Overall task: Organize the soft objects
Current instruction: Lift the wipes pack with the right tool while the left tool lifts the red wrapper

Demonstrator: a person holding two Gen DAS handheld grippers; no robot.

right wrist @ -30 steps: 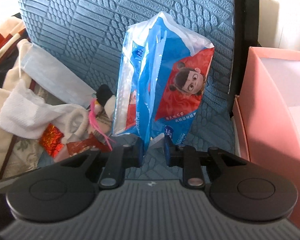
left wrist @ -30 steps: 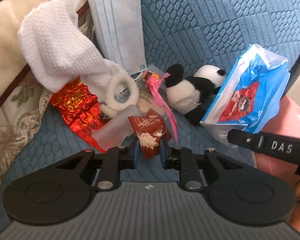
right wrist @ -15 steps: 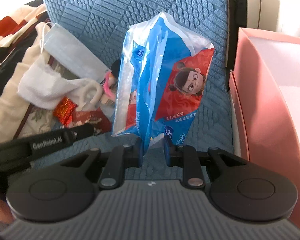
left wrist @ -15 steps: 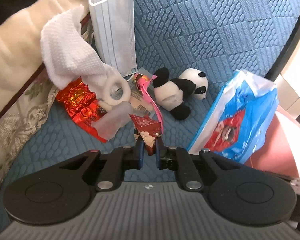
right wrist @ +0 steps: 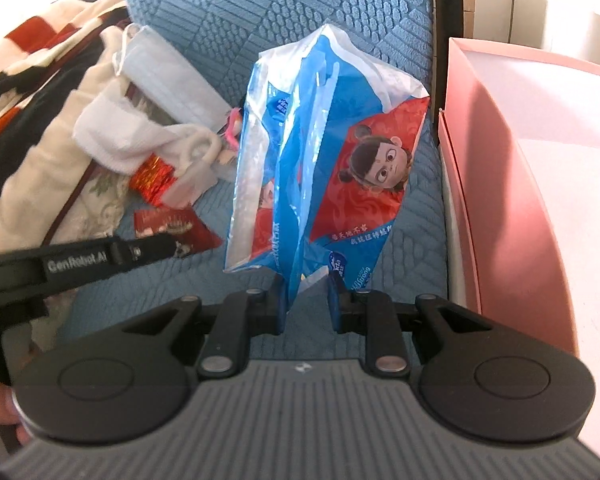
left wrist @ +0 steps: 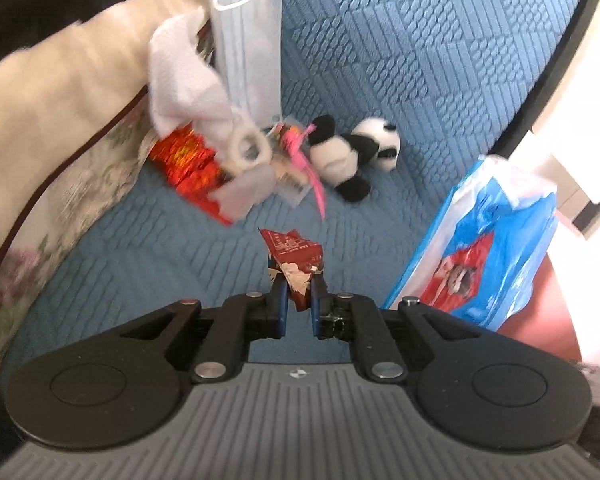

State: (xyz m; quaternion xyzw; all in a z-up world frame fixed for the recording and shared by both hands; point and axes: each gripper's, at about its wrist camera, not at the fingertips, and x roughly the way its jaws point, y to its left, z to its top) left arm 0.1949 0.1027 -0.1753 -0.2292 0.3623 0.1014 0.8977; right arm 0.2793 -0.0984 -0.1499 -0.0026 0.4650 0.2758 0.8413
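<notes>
Crinkly plastic slips, so keep your right gripper (right wrist: pixel 306 294) pinching the blue tissue pack (right wrist: pixel 324 160) by its bottom edge above the sofa, your left gripper (left wrist: pixel 298 294) nipping the red packet (left wrist: pixel 296 258), and carry both steadily toward the pink box (right wrist: pixel 512 184).

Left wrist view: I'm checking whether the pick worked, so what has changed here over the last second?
The left gripper closed further onto the small red packet and carried it clear of the pile toward the camera. The right gripper still holds the blue tissue pack. The panda and face mask lie unmoved.
</notes>
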